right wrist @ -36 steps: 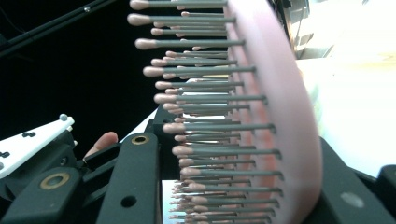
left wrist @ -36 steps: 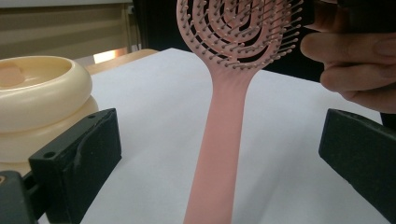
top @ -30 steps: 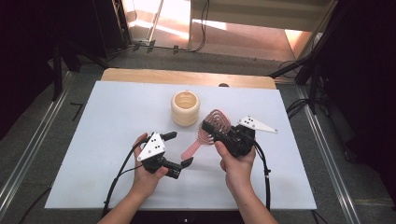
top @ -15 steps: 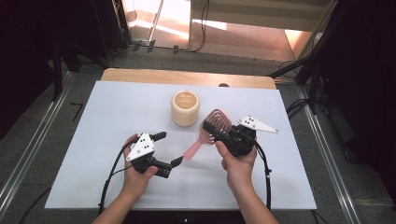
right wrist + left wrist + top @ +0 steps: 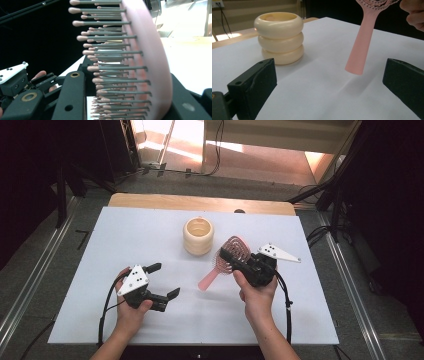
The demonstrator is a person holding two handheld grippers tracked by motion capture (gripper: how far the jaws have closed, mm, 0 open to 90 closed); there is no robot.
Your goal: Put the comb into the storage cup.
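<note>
A pink hairbrush [image 5: 234, 248] hangs above the white table [image 5: 125, 235] with my right gripper [image 5: 239, 262] shut on its head. Its handle [image 5: 209, 280] slants down to the left. In the right gripper view the brush [image 5: 150, 62] stands between the two black jaws, bristles pointing left. My left gripper [image 5: 164, 281] rests low at the table's front left, open and holding nothing. In the left gripper view the brush handle [image 5: 362, 45] hangs ahead of the wide-apart jaws, to the right of the gap between them. A cream ribbed cup [image 5: 198, 236] stands upright behind.
The cream cup [image 5: 279, 37] sits left of the brush handle in the left gripper view. A wooden strip [image 5: 200, 202] runs along the table's far edge. Metal rails [image 5: 35, 280] flank the table. Cables trail from both grippers toward the front edge.
My left gripper has moved left across the table, away from the brush handle, still open. The right gripper and the brush have stayed where they were.
</note>
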